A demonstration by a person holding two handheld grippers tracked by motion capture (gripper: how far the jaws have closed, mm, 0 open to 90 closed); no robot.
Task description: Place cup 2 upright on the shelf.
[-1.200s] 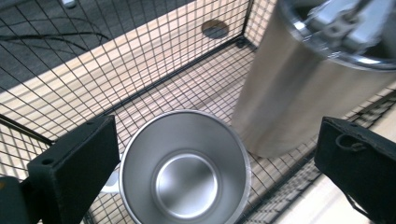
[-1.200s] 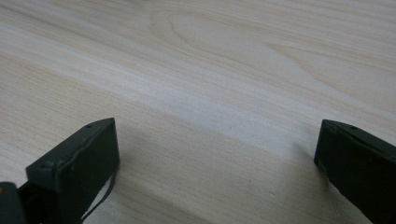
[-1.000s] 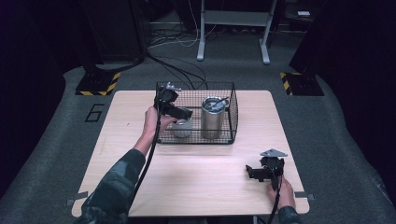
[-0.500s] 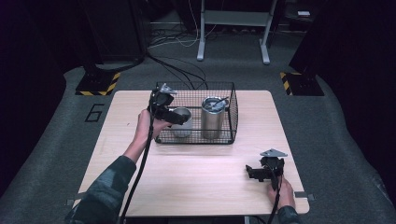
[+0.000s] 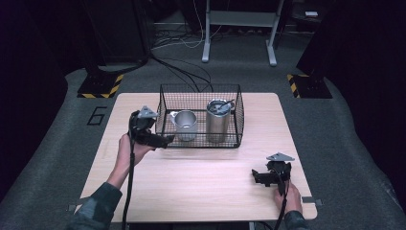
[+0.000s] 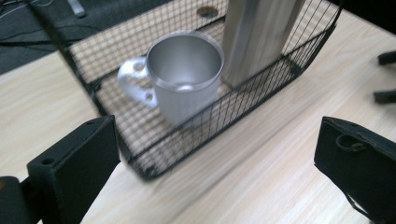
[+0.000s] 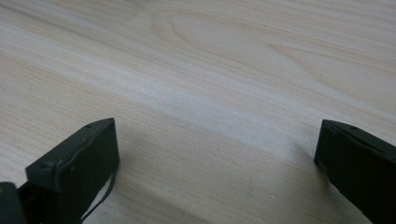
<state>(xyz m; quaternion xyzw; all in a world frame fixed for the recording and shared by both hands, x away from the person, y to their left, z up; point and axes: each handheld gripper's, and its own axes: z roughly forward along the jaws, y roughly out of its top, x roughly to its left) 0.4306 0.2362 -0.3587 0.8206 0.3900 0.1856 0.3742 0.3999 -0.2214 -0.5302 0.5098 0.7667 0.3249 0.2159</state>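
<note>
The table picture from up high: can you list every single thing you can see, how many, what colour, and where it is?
wire basket: 1, black, middle back of the table
mug: 1, silver with a handle, upright in the basket's left part
tall cup: 1, silver, upright in the basket's right part, something dark on its top
table: 1, light wood, on grey floor
striped floor plates: 2, black and yellow, beyond the table's back corners
metal stand: 1, grey, behind the table
left tongs: 1, black, open, at the basket's left front corner
right tongs: 1, black, open, low at the table's front right
hands: 2, one holding each tongs
</note>
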